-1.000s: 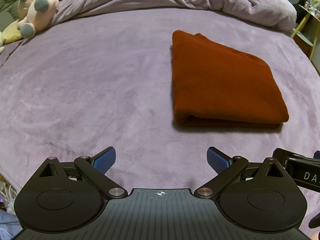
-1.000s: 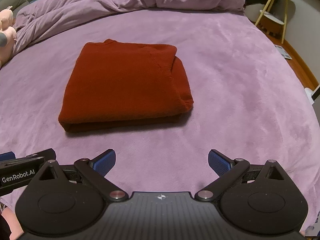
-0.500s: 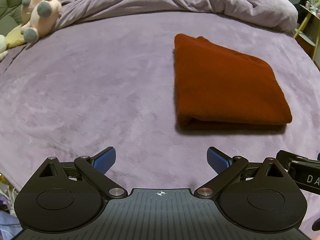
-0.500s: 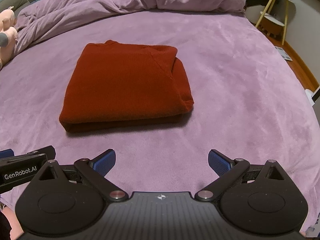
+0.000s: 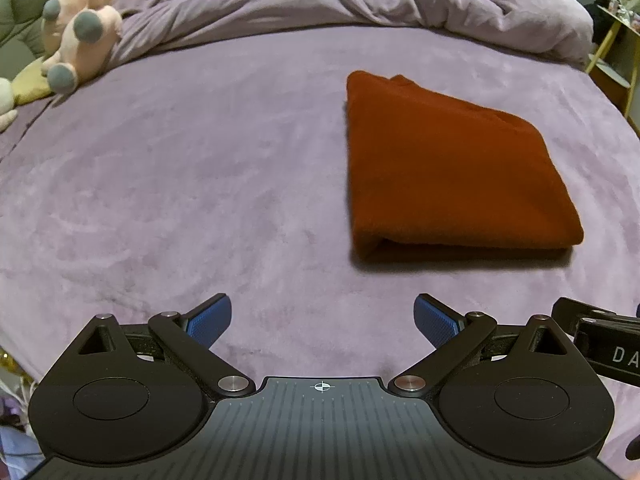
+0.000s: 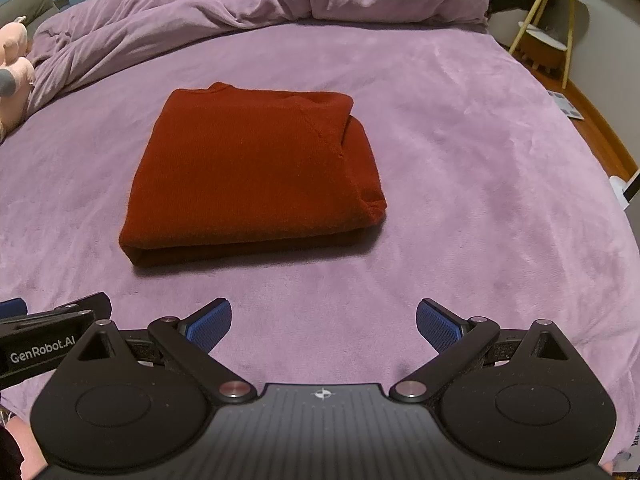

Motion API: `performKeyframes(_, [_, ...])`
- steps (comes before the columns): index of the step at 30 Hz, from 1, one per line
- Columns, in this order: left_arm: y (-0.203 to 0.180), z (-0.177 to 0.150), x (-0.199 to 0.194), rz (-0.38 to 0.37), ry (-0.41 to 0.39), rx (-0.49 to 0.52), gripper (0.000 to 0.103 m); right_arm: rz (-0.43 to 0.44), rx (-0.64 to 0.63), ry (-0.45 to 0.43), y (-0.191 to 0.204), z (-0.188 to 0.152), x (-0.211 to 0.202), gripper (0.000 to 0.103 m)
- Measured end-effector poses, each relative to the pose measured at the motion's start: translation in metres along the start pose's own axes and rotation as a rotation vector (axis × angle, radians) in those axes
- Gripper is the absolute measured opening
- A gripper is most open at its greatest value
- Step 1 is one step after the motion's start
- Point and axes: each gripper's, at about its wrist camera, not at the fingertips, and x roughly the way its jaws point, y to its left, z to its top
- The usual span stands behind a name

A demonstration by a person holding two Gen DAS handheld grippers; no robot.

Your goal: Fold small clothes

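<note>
The left gripper has its jaws spread wide and holds nothing; the right gripper is the same, wide apart and empty. The folded red garment lies flat on the purple blanket, beyond both grippers and apart from their blue pads; it is to the right of the left gripper's jaws and to the left of the right one's. Behind the garment is a bunched purple duvet; far to its left lies a pink plush toy.
</note>
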Motion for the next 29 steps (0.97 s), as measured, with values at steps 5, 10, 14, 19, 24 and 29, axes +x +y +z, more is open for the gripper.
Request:
performKeyframes(5, [-0.0008,0.0008,0.0002,-0.003,0.003,0.006,0.101,-0.014,-0.007,-0.005,0.0010,-0.0008,-0.0003,0.099])
performKeyframes(10, [0.0026,0.0019,0.0009,-0.018,0.013,-0.007,0.101,-0.013,-0.004,-0.004,0.0004,-0.0005,-0.0007,0.099])
performKeyframes(14, [0.0018,-0.0019,-0.0027,-0.011,-0.023,0.015,0.101,-0.016,-0.009,-0.003,0.0007,-0.0006,0.0000,0.099])
performKeyframes(19, [-0.0019,-0.0041,-0.0037,-0.008,-0.019,0.034,0.101,-0.015,-0.006,0.004,0.0012,-0.0011,0.0009,0.099])
performKeyframes(24, [-0.0033,-0.0033,-0.0008,0.001,-0.005,0.047,0.101,-0.020,-0.011,0.005,0.0017,-0.0023,0.0003,0.099])
performKeyframes(29, [-0.0029,-0.0023,-0.0010,-0.002,0.003,0.040,0.101,-0.019,-0.006,0.004,0.0010,-0.0027,-0.0002,0.099])
